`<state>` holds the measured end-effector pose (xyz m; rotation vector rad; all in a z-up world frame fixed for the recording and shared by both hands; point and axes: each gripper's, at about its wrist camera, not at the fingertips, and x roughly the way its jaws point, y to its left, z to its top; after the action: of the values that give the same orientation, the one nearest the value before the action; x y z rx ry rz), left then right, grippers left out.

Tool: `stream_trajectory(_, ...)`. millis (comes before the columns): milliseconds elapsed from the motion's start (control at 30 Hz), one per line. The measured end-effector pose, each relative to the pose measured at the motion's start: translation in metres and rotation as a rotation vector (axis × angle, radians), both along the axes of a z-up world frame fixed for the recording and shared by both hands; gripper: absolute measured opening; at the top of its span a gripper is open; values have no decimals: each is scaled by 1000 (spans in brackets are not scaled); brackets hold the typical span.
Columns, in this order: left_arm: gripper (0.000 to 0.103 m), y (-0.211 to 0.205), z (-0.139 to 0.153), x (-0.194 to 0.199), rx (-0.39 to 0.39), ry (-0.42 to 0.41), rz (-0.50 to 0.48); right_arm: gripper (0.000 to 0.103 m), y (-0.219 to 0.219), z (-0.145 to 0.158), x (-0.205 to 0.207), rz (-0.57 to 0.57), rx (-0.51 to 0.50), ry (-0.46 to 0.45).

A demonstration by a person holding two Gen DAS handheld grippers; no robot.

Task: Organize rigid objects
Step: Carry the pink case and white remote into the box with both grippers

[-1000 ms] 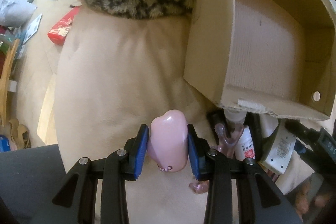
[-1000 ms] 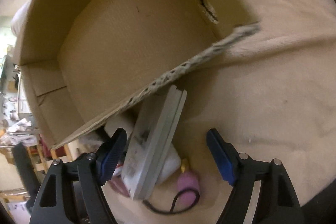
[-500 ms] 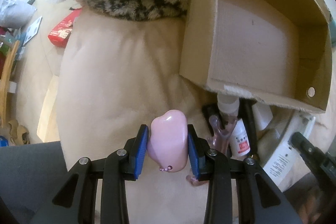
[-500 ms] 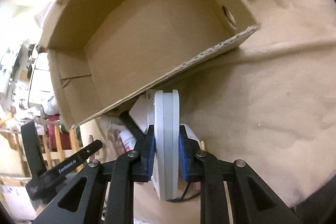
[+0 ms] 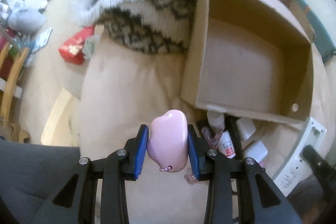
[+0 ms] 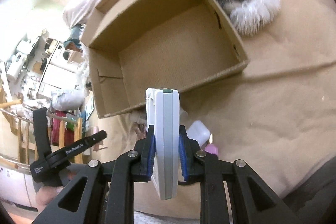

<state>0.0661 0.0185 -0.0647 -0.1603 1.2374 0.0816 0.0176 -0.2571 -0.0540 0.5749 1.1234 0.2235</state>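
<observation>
My left gripper (image 5: 167, 147) is shut on a glossy pink heart-shaped case (image 5: 169, 143) and holds it above the beige bed, left of an open cardboard box (image 5: 247, 77). My right gripper (image 6: 166, 151) is shut on a flat white and grey device (image 6: 164, 140), held upright on its edge just in front of the box (image 6: 168, 39). The box looks empty inside. Small items lie at the box's near wall: a white bottle with a red label (image 5: 225, 143), a white container (image 6: 198, 132) and a pink piece (image 6: 212, 149).
A furry patterned blanket (image 5: 147, 20) lies behind and left of the box. A red packet (image 5: 72, 49) sits on the floor beyond the bed edge. The left gripper's handle (image 6: 63, 152) shows at the left of the right wrist view. Wooden chairs and clutter stand beyond.
My right gripper closed on the white device and lifted it upright in front of the box. My left gripper rose with the pink case, so the box now shows further below.
</observation>
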Motion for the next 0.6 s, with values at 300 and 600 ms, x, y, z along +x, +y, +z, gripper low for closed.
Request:
stream_trajectory(300, 33, -44, 47, 20, 31, -107, -88, 22, -25, 35, 34, 11, -28, -85)
stream_trajectory(600, 33, -76, 52, 71, 67, -126, -157, 22, -23, 44, 94, 24, -59, -127)
